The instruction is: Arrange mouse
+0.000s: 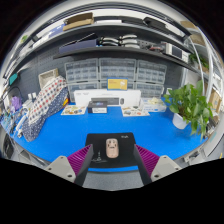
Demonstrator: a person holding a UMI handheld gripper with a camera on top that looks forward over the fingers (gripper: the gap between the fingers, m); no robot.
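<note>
A small beige mouse (112, 149) lies on a black mouse mat (98, 146) on the blue table (60, 135). It sits near the mat's middle, between and just ahead of my fingers, with a gap at either side. My gripper (112, 160) is open, its magenta pads (82, 160) spread to left and right of the mat's near edge. Nothing is held.
A potted green plant (189, 106) stands to the right on the table. A white box with papers (105, 99) sits beyond the mat. A patterned cloth over a chair (45, 102) is at the left. Shelves and drawer units (100, 72) line the back.
</note>
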